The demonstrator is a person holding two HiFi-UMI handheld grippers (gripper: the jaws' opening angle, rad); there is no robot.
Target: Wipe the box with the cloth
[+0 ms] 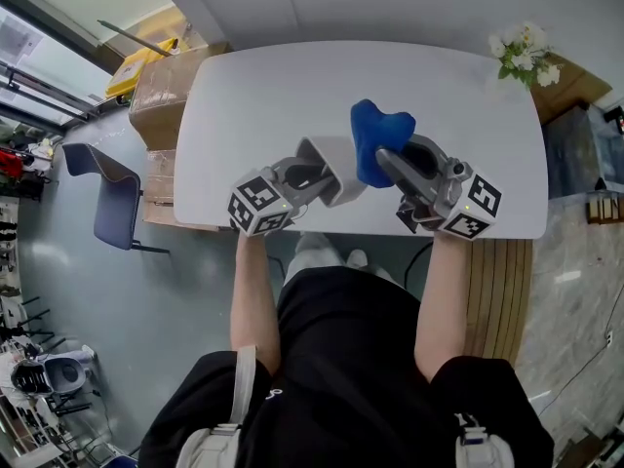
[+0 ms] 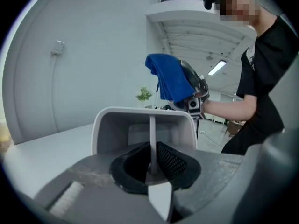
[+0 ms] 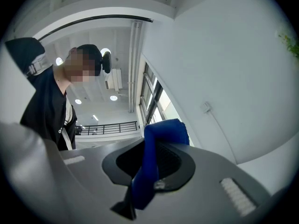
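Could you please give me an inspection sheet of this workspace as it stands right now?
Surface: white table, mostly bare.
Job's things: white box, open side facing the left gripper; blue cloth raised beside it, apart from it.
Clutter: flowers at the table's far right corner.
Grippers: left gripper clamped on one box wall; right gripper clamped on the cloth.
Cables: one thin cable runs down the wall.
Surroundings: cardboard boxes and a chair on the floor, left of the table.
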